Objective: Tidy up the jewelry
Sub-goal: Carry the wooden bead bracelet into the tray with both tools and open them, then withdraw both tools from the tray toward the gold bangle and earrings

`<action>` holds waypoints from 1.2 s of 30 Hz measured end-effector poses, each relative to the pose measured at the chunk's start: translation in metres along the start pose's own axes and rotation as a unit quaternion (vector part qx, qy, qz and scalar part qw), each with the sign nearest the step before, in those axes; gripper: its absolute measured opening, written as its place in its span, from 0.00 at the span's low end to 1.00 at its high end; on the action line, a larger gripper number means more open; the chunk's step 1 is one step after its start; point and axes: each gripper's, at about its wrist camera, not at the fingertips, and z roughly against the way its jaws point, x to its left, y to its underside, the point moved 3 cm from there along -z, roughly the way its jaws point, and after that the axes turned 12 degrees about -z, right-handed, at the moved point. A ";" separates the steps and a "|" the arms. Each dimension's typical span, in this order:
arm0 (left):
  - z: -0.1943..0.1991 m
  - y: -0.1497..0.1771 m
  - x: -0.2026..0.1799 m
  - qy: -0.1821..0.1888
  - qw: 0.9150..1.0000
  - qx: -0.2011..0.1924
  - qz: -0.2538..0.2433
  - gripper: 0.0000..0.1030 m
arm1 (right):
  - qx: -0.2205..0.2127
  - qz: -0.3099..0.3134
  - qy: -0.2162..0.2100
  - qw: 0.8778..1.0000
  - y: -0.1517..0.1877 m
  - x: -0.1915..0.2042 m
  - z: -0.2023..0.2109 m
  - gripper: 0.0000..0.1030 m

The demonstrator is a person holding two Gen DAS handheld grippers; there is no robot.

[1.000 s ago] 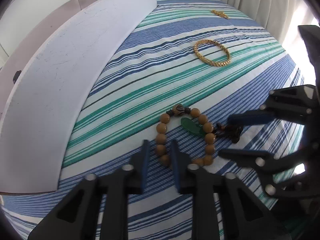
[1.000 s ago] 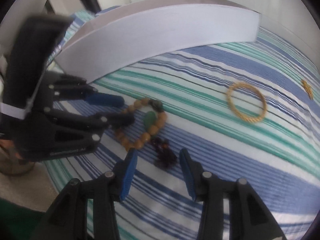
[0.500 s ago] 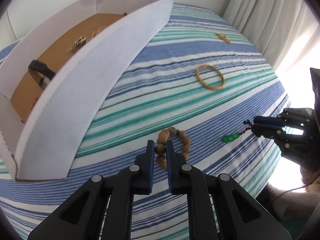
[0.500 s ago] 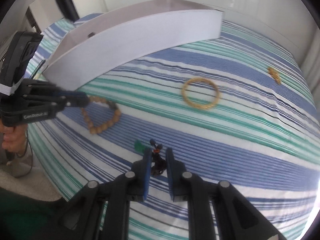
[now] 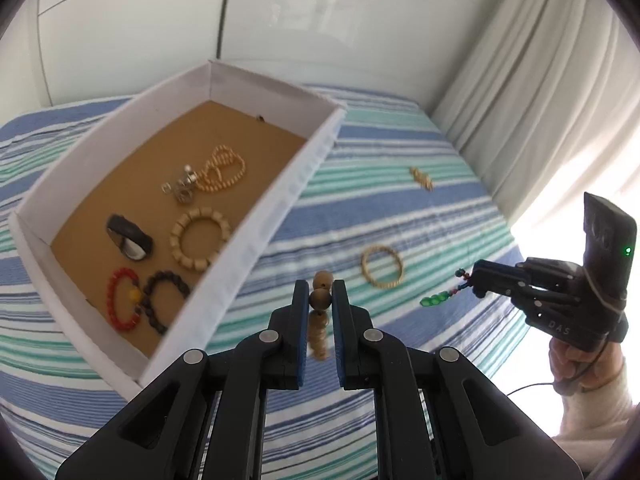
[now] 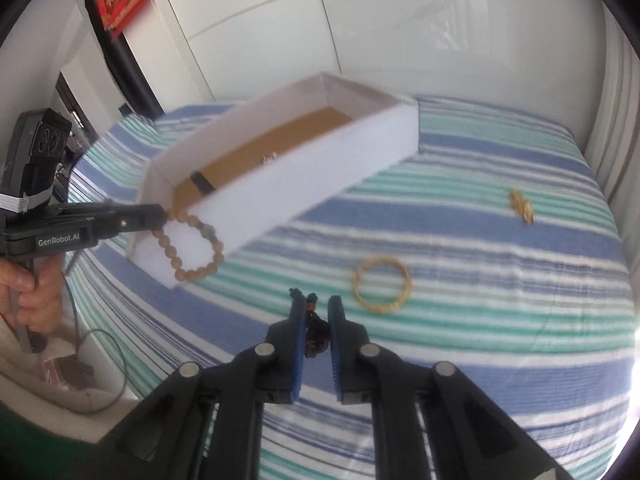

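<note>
My left gripper (image 5: 320, 300) is shut on a wooden bead bracelet (image 5: 321, 300) and holds it in the air beside the near wall of the white jewelry box (image 5: 276, 216); the bracelet hangs from it in the right wrist view (image 6: 192, 248). My right gripper (image 6: 316, 308) is shut on a dark beaded pendant (image 6: 314, 328) whose green leaf charm (image 5: 436, 299) dangles above the striped cloth. A gold bangle (image 5: 381, 271) and a small gold piece (image 5: 421, 178) lie on the cloth.
The box holds several bracelets, a black ring-shaped piece (image 5: 130, 236) and a silver charm (image 5: 182, 188). Blue, green and white striped cloth (image 5: 400, 216) covers the surface. Curtains (image 5: 540, 80) hang at the right, white wall panels behind.
Both grippers have risen well above the cloth with their pieces. The left one has carried the bead bracelet off the cloth, and the box's inside has come into full view.
</note>
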 end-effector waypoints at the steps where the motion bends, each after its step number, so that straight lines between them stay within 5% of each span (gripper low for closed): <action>1: 0.007 -0.006 0.006 -0.002 1.000 -0.005 0.005 0.09 | -0.005 0.003 -0.005 1.000 -0.013 0.004 0.001 0.10; 9: 0.031 -0.063 0.079 -0.055 0.996 -0.022 0.059 0.09 | -0.050 0.030 -0.032 0.998 -0.121 0.045 -0.003 0.09; 16: -0.004 -0.094 0.138 -0.096 0.991 -0.004 0.092 0.09 | -0.040 0.049 -0.031 0.997 -0.188 0.078 -0.065 0.09; 27: -0.072 -0.087 0.205 -0.163 0.977 0.051 0.127 0.10 | 0.044 0.058 0.020 0.997 -0.196 0.076 -0.179 0.12; 28: -0.074 -0.084 0.207 -0.174 0.975 0.056 0.125 0.15 | 0.045 0.058 0.020 0.997 -0.195 0.076 -0.181 0.20; 29: -0.074 -0.081 0.207 -0.184 0.973 0.061 0.124 0.33 | 0.043 0.056 0.018 0.997 -0.195 0.075 -0.181 0.45; 30: -0.073 -0.078 0.206 -0.192 0.971 0.066 0.124 0.46 | 0.037 0.050 0.013 0.998 -0.195 0.075 -0.178 0.56; 31: -0.070 -0.077 0.204 -0.198 0.970 0.063 0.125 0.68 | 0.029 0.046 0.011 0.998 -0.195 0.074 -0.173 0.61; 32: -0.064 -0.074 0.201 -0.205 0.969 0.055 0.124 0.76 | 0.021 0.043 0.013 0.999 -0.195 0.074 -0.165 0.61; 36: -0.044 -0.069 0.176 -0.214 0.971 0.032 0.101 0.81 | -0.018 0.042 0.032 0.998 -0.188 0.071 -0.127 0.61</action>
